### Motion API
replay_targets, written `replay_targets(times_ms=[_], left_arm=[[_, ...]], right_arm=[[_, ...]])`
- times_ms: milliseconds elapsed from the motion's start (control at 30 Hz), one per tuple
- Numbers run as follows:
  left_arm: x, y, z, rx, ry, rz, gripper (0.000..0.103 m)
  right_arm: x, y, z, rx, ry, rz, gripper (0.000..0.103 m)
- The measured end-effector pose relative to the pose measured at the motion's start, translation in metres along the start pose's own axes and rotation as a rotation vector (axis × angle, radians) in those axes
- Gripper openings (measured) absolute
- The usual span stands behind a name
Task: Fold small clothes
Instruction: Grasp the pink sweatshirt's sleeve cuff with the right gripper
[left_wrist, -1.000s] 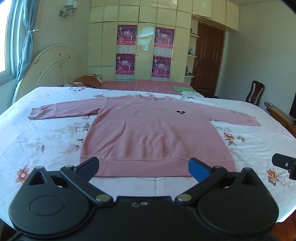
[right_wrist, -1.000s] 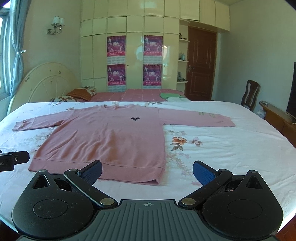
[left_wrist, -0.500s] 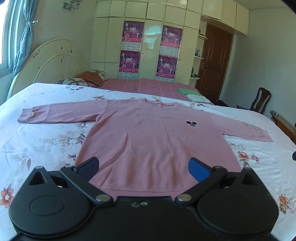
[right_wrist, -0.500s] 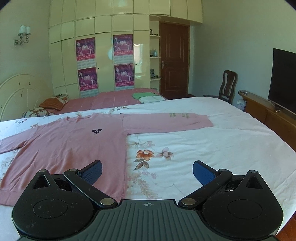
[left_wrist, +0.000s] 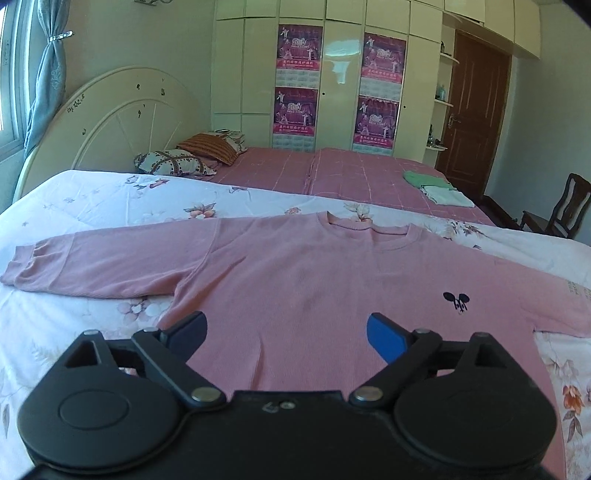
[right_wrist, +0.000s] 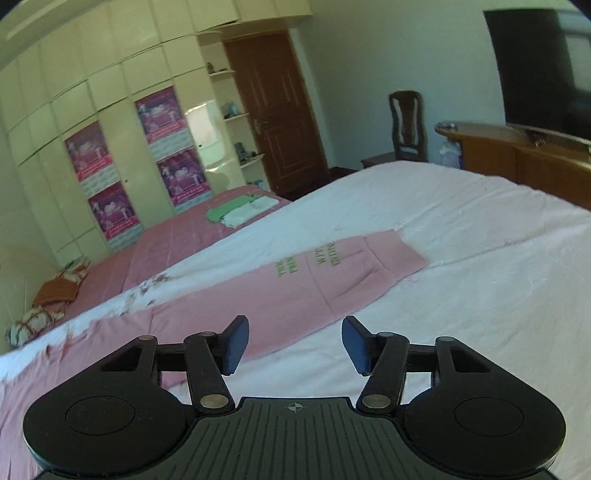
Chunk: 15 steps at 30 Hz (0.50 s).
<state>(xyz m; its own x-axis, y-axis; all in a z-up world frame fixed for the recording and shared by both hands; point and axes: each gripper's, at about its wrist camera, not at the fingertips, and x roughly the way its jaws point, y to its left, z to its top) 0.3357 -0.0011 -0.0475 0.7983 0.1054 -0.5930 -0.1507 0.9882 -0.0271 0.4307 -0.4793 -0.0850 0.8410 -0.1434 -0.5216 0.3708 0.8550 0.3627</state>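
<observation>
Claws (left_wrist: 286, 332) nearer; sweater (left_wrist: 295, 280) hem hidden

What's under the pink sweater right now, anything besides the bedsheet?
The pink sweater lies flat on the white floral bedsheet, with sheet showing all around it. Whatever lies directly beneath the fabric is covered; no bulge shows.

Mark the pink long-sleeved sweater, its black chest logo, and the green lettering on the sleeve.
pink long-sleeved sweater (left_wrist: 295, 280), left wrist view, chest panel
black chest logo (left_wrist: 456, 300), left wrist view, logo centre
green sleeve lettering (right_wrist: 310, 260), right wrist view, middle of print
</observation>
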Motion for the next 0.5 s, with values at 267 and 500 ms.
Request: replay_targets(times_ms=[267, 500], left_arm=[[0.057, -0.02, -0.004, 0.0, 0.11, -0.042, 0.088], [0.08, -0.035, -0.003, 0.021, 0.147, -0.044, 0.087]], right_arm=[[0.09, -0.081, 0.027, 0.29, 0.041, -0.077, 0.057], [0.105, -0.118, 0.031, 0.4, 0.063, -0.075, 0.056]])
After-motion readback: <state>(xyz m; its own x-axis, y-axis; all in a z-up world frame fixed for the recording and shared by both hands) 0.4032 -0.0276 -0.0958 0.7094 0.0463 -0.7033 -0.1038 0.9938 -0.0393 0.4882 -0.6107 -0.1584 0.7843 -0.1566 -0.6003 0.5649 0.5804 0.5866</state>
